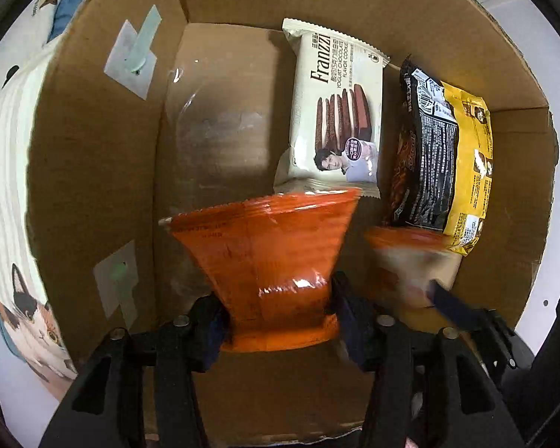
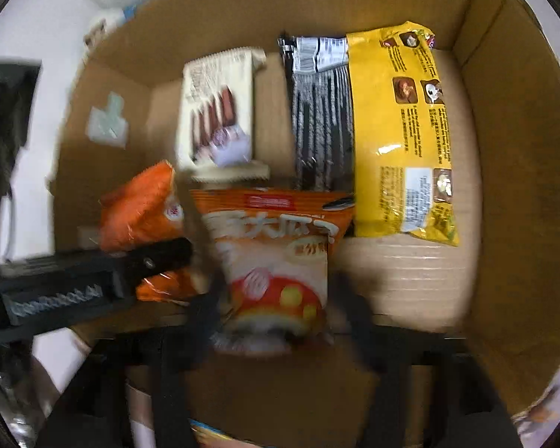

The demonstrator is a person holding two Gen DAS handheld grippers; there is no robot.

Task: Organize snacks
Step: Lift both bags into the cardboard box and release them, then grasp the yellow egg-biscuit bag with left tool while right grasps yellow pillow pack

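An open cardboard box holds a cream Franzzi cookie pack and a black-and-yellow noodle pack on its floor. My left gripper is shut on an orange snack bag, held inside the box near its left side. My right gripper is shut on an orange-and-white snack bag, held inside the box in front of the cookie pack and noodle pack. The left gripper and its orange bag show at the left of the right wrist view. The right wrist view is blurred.
Tape patches stick to the box's left wall. A cat-print cloth lies outside the box on the left. Bare box floor shows at the right front and in the left rear corner.
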